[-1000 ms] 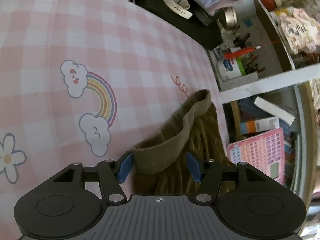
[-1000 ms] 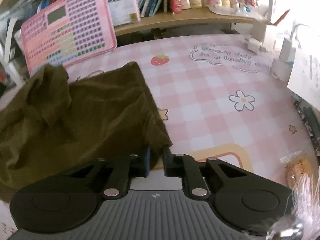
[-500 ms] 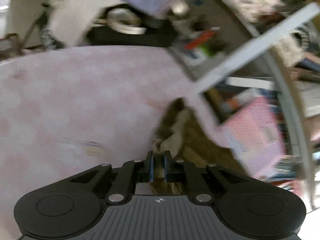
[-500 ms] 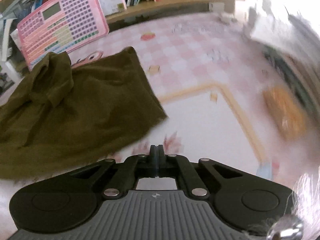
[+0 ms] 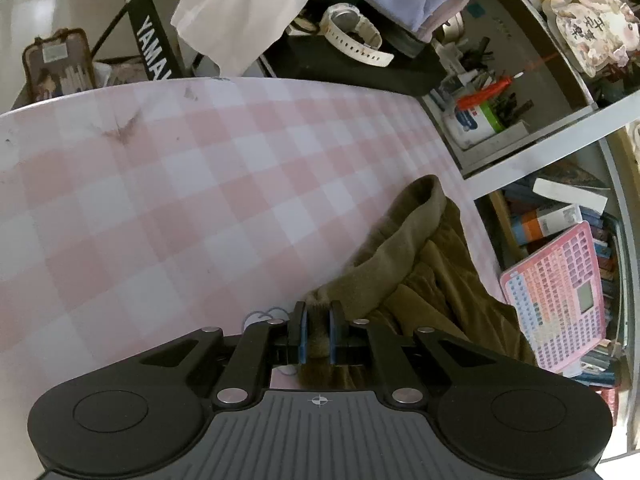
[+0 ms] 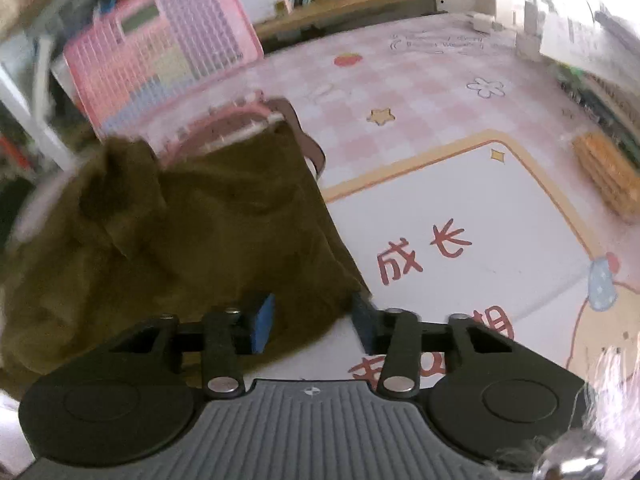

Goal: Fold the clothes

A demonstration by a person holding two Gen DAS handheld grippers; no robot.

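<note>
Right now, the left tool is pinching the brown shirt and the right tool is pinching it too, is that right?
Not quite. The left tool is pinching the brown shirt, but the right tool has just been opening; the right wrist view shows its pads apart with the shirt's edge lying loose between them.

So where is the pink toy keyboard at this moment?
In the right wrist view the pink toy keyboard leans at the upper left, behind the olive garment. In the left wrist view it stands at the right, under the books.

An olive-brown garment (image 5: 432, 280) lies rumpled on the pink checked mat; its ribbed hem (image 5: 404, 240) curls up along one edge; the body (image 6: 192, 232) spreads creased and partly flat.
</note>
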